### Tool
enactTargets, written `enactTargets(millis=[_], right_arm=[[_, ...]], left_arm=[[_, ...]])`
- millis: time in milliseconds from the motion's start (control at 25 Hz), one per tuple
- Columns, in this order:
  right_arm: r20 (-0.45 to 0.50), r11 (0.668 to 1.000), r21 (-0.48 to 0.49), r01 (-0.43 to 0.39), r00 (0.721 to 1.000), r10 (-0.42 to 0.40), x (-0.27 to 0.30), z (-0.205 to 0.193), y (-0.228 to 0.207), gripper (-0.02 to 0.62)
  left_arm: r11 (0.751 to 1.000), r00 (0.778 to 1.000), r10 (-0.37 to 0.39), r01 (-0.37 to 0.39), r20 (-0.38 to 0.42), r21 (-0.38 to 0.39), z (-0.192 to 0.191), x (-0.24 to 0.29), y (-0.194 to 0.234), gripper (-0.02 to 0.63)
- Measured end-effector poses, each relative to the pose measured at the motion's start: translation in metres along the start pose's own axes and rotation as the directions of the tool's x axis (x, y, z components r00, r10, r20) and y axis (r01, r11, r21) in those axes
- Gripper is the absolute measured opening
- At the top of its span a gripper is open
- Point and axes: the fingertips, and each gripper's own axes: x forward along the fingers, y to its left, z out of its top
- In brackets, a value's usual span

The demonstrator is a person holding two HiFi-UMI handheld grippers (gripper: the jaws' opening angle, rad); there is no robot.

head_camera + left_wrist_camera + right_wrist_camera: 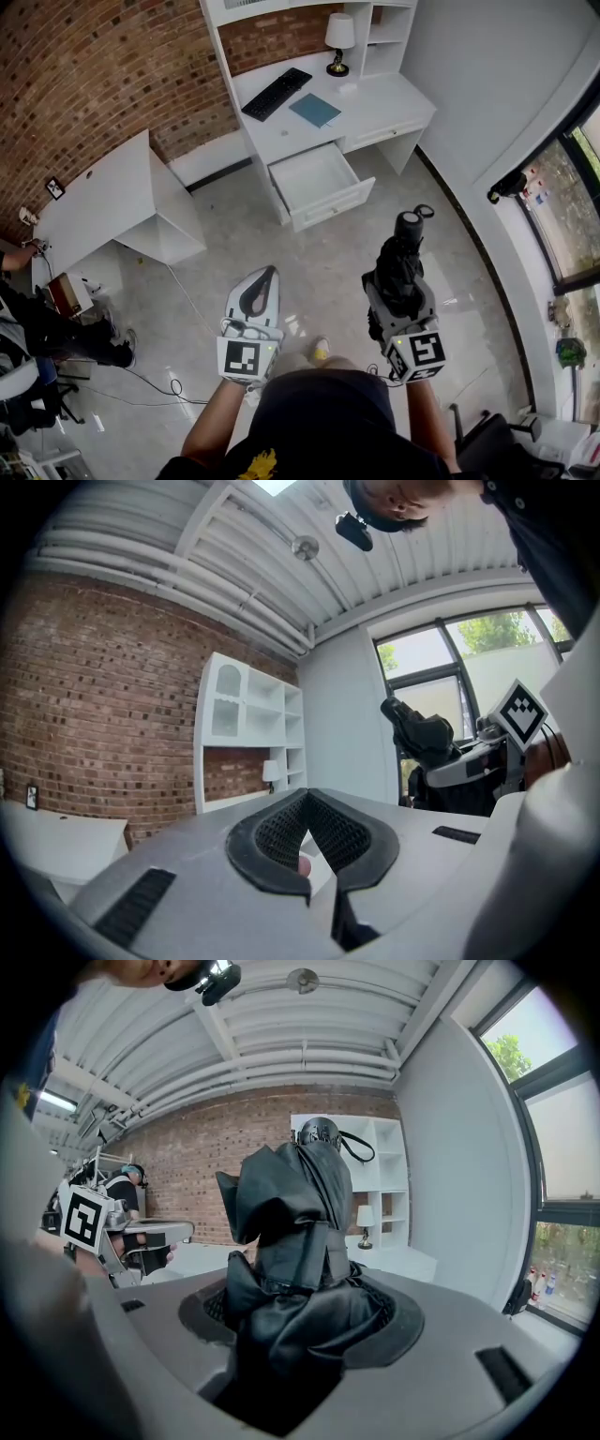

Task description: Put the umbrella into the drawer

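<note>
- Grips a folded black umbrella [295,1204] in the right gripper [302,1302], both jaws closed in hard on the bunched fabric near its lower end.
- Points that umbrella [403,251] out toward the far side, with the handle end and its wrist strap [424,212] furthest away, all of it in the air above grey floor [323,281].
- Carries nothing in the left gripper [307,803]: black pads pinched together at the tips, with just a narrow slit open behind them.
- Hangs the left gripper [265,278] to the left of the right gripper [400,281], the two roughly level and well apart, the left one not touching the umbrella.
- Faces an open white drawer [314,176] on the far side, pulled out from a white desk [375,112], its pale bottom in plain sight, a little left of the umbrella's line.
- Finds only grey floor between the umbrella and the drawer front.
- Spots on the desk top a black keyboard [277,93], a blue notebook [314,110] just to its right, and a small lamp [339,39] with a white shade at the far edge.
- Takes in a low white table [103,202] on the left against the brick wall [94,75], a seated person [28,328] at the left edge, a cable [159,380] trailing over the floor near them, and a window [562,206] down the right side.
</note>
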Motion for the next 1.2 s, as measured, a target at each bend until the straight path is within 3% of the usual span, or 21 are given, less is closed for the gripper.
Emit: enactTargets(millis=[440,720,1200], right_arm=[[-0.014,1.0,0.021,-0.007,1.0,0.008,0.031,-0.009,-0.009,0.261],[-0.003,0.999,0.03,0.029,1.0,-0.029,0.066,0.001,-0.022,0.261],[-0.039,0.999,0.035,0.04,0.998,-0.039,0.159,0.019,-0.058,0.261]], left_arm=[[0.999,1.0,-0.024,0.025,0.009,-0.025,-0.001,0.032,0.002,0.018],[0.999,0.999,-0.042,0.042,-0.005,0.003,-0.007,0.075,0.037,0.018],[0.999,0.999,-0.045,0.045,-0.019,-0.013,-0.011,0.17,0.094,0.018]])
